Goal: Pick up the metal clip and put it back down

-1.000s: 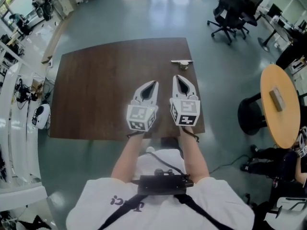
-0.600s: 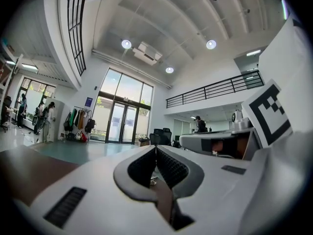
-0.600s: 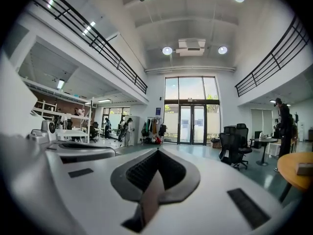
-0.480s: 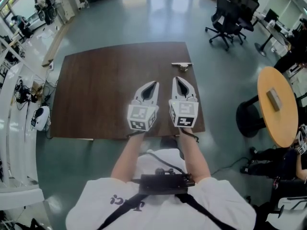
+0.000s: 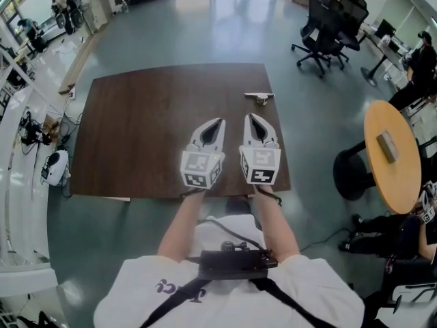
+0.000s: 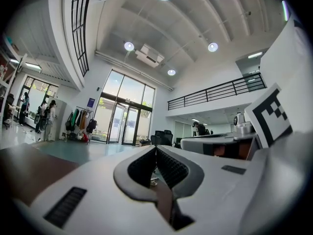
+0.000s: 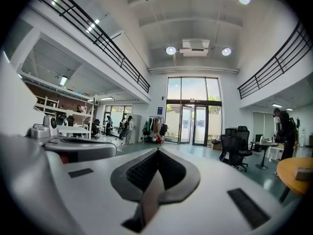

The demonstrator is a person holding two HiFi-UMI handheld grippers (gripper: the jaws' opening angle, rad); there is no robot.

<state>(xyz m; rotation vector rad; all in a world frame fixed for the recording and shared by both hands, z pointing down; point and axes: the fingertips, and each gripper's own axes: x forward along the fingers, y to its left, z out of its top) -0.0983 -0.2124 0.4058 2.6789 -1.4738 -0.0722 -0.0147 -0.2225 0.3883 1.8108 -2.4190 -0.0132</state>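
Your left gripper (image 5: 219,120) and your right gripper (image 5: 250,117) hover side by side over the near part of the dark brown desk (image 5: 136,128), both pointing level and away from you. In the left gripper view the jaws are clenched, their tips meeting with nothing caught between the ribbed pads (image 6: 171,168). The right gripper view shows the same: jaws pressed together at the tips and holding nothing. The metal clip (image 5: 259,97) lies flat on the desk ahead of the right jaws and slightly to their right, close to the desk's far right corner and apart from both tips. From the left jaws it sits ahead and further off to the right. Beyond the desk, past the clip, black office chairs (image 5: 326,26) stand on the floor, and a round wooden table (image 5: 392,176) stands well off to the right of the right jaws.
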